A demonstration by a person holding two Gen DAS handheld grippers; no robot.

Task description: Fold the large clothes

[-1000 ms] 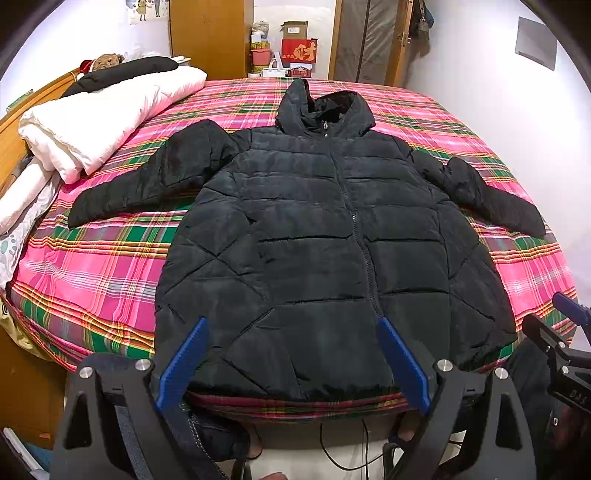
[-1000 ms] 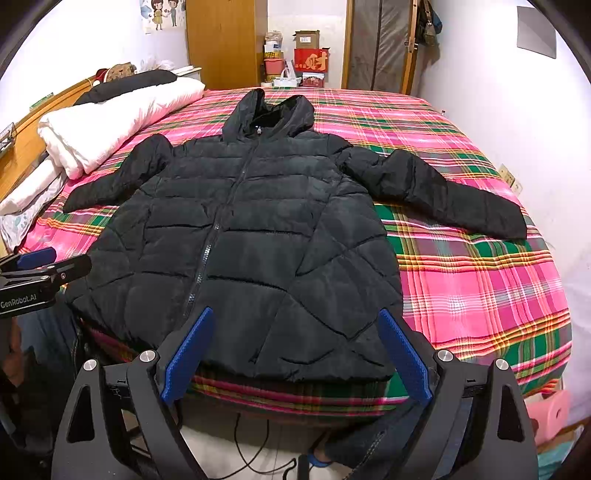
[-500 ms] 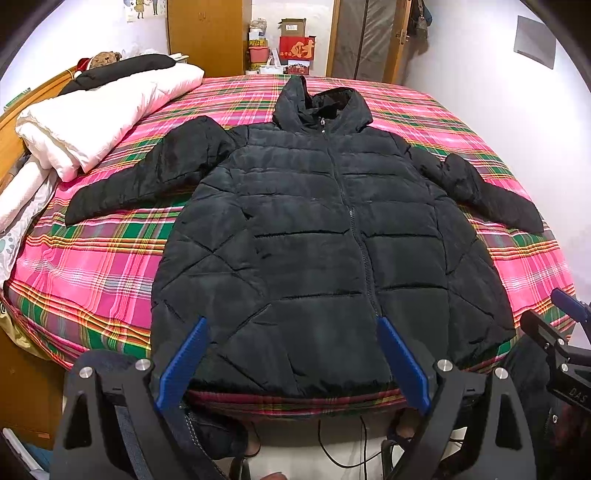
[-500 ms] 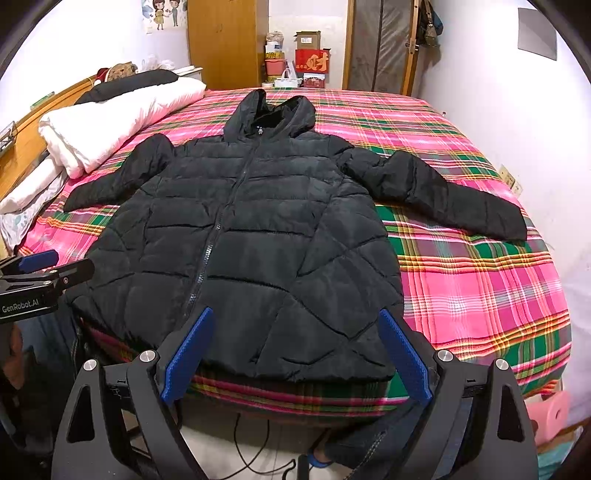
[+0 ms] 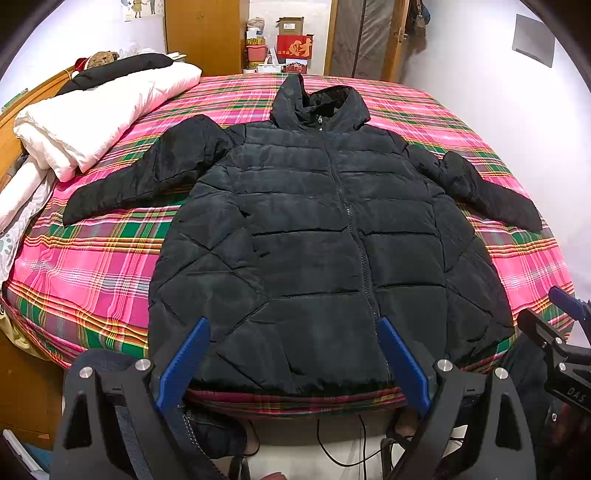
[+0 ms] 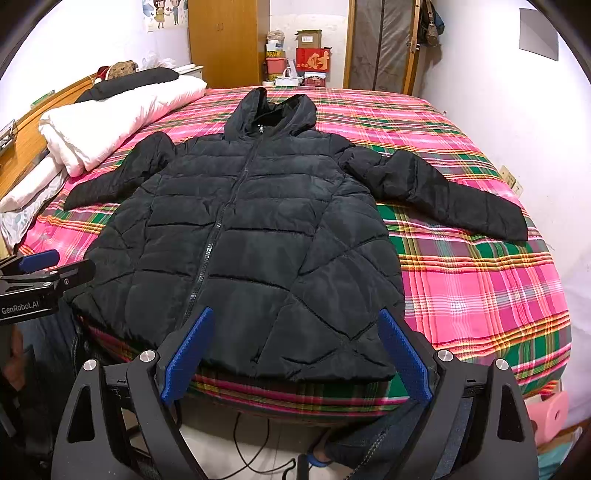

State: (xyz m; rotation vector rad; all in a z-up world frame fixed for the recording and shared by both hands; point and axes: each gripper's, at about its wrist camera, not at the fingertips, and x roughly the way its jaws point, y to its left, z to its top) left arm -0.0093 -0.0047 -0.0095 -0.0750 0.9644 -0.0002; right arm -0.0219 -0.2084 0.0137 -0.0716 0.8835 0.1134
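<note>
Black hooded puffer jacket [image 5: 317, 240] lies flat, zipped, mid-frame on plaid bedsheet [image 5: 96, 266], sleeves spread L & R, hem at bed's near edge. Left gripper [image 5: 293, 363] & right gripper [image 6: 295, 360] at bottom of frame, jaws wide apart, empty, above hem. White duvet [image 5: 99, 114] upper left.

left gripper [image 6: 38, 275]: cut off by frame edge | wall poster [image 5: 142, 7]: top cropped

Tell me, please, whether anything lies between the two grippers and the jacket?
Nothing visible does. The jacket lies flat on the bed, and the open left gripper and right gripper both face its bare hem.
</note>
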